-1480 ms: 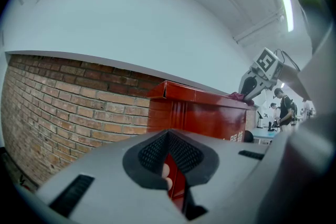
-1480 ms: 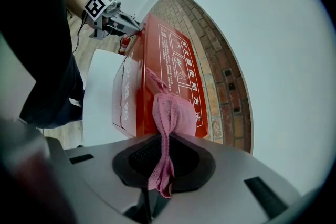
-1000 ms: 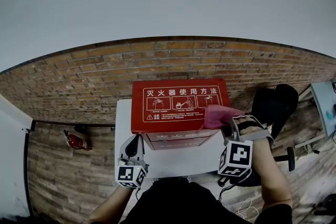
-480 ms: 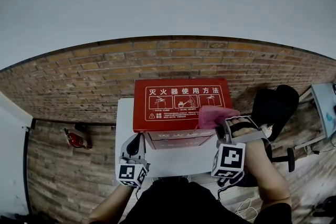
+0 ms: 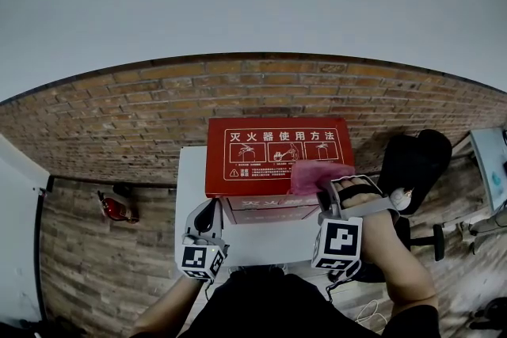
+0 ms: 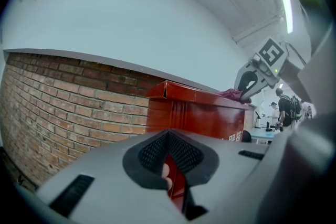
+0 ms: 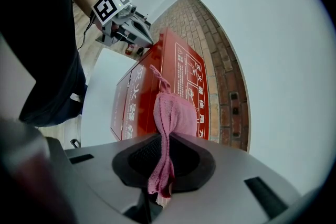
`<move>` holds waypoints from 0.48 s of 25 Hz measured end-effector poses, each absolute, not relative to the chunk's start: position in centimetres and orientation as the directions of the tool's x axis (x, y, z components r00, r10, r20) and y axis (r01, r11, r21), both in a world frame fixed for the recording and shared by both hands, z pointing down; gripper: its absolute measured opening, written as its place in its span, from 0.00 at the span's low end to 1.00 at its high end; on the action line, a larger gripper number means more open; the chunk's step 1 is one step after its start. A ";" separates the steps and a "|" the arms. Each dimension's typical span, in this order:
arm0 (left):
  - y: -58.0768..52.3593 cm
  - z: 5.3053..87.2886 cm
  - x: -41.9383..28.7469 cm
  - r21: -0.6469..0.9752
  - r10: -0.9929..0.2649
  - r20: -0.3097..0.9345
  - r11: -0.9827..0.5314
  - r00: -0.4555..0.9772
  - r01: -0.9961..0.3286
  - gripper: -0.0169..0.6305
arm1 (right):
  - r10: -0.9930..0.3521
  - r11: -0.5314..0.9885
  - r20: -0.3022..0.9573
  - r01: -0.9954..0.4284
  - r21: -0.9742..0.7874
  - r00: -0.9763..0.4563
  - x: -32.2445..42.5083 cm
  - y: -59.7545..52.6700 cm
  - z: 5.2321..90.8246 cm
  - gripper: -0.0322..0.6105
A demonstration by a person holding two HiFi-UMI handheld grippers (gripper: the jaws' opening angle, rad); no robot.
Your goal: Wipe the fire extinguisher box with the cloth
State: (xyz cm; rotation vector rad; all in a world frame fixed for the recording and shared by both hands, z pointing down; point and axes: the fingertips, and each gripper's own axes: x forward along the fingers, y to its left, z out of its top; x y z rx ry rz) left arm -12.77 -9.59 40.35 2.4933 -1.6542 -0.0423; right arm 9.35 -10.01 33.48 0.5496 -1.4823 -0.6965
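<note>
Your right gripper [image 5: 323,192] is clamped on the bunched pink cloth [image 5: 315,175]. The cloth lies on the right front part of the lid of the red fire extinguisher box [image 5: 269,162], its length trailing away from the jaws across the lid. The box sits on the white table [image 5: 190,180] by the brick wall [image 5: 119,123], with its long side running left to right along the wall and its lid facing up. White print on the lid reads 灭火器使用方法 above three pictograms, upright from your side. Your left gripper [image 5: 209,210] is closed on nothing, just beside the box's front left corner.
</note>
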 end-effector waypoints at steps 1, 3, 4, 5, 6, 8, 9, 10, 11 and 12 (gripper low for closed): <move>-9.6 40.3 -12.8 0.139 -0.918 0.058 -0.381 0.392 -0.914 0.05 | -0.714 0.695 0.699 0.084 0.715 -0.040 9.2 -10.0 33.5 0.13; -9.7 40.2 -12.8 0.139 -0.920 0.051 -0.380 0.390 -0.915 0.05 | -0.715 0.693 0.698 0.085 0.716 -0.042 8.9 -10.1 33.5 0.13; -9.7 40.2 -12.8 0.139 -0.919 0.053 -0.381 0.391 -0.914 0.05 | -0.716 0.692 0.697 0.086 0.716 -0.042 8.8 -10.2 33.5 0.13; -9.7 40.2 -12.8 0.139 -0.917 0.058 -0.383 0.394 -0.913 0.05 | -0.717 0.691 0.696 0.087 0.717 -0.042 8.7 -10.2 33.4 0.13; -9.7 40.3 -12.8 0.138 -0.915 0.064 -0.386 0.397 -0.912 0.05 | -0.718 0.690 0.695 0.088 0.718 -0.041 8.6 -10.2 33.4 0.13; -9.6 40.4 -12.8 0.136 -0.913 0.069 -0.390 0.402 -0.910 0.05 | -0.720 0.687 0.692 0.091 0.721 -0.041 8.3 -10.2 33.4 0.13; -9.6 40.5 -12.8 0.138 -0.912 0.073 -0.392 0.404 -0.910 0.05 | -0.721 0.686 0.691 0.092 0.721 -0.041 8.2 -10.2 33.3 0.13; -9.5 40.5 -12.7 0.140 -0.911 0.077 -0.393 0.406 -0.909 0.05 | -0.722 0.685 0.691 0.094 0.722 -0.040 8.1 -10.2 33.3 0.13; -9.5 40.5 -12.7 0.142 -0.910 0.079 -0.395 0.408 -0.908 0.05 | -0.723 0.684 0.689 0.098 0.723 -0.040 8.0 -10.2 33.3 0.13; -9.6 40.5 -12.7 0.143 -0.909 0.078 -0.396 0.409 -0.907 0.05 | -0.725 0.682 0.688 0.101 0.725 -0.040 7.8 -10.3 33.2 0.13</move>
